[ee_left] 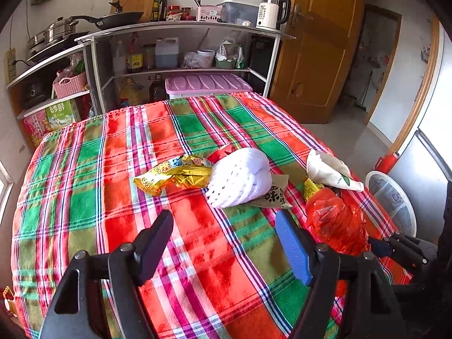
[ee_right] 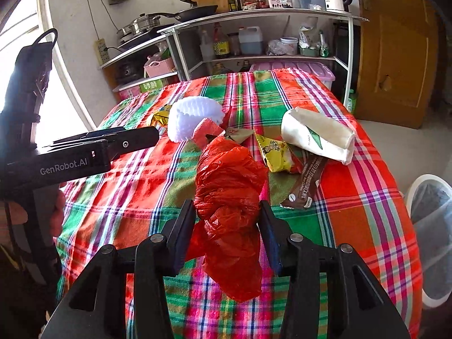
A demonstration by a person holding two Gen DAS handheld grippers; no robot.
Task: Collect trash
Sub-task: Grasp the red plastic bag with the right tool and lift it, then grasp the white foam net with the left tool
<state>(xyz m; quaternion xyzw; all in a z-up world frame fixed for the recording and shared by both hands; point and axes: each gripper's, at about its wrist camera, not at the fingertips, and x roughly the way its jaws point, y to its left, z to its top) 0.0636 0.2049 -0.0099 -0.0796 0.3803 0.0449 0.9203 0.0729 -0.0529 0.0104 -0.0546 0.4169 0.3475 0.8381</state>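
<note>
The right hand-held gripper [ee_right: 226, 226] has its jaws on either side of the red bag [ee_right: 228, 195], which is bunched at mid-length. The pads appear to press on the plastic, though the crumpled film makes contact hard to confirm. The bag's lower end hangs between the jaws towards the camera, so gripping the bunched middle probably keeps the loose film together for carrying.

The left hand-held gripper [ee_left: 224, 243] is released and empty, and hovers over bare plaid cloth [ee_left: 84, 197] on the bench, pointing at the white foam net [ee_left: 240, 178].

The remaining trash lies clustered on the cloth: gold wrapper [ee_left: 175, 176], white pouch [ee_right: 319, 135], yellow packet [ee_right: 275, 152], brown sachet [ee_right: 305, 183].

The bin [ee_right: 432, 220] stands beside the bench on the right, near the gripped bag.
</note>
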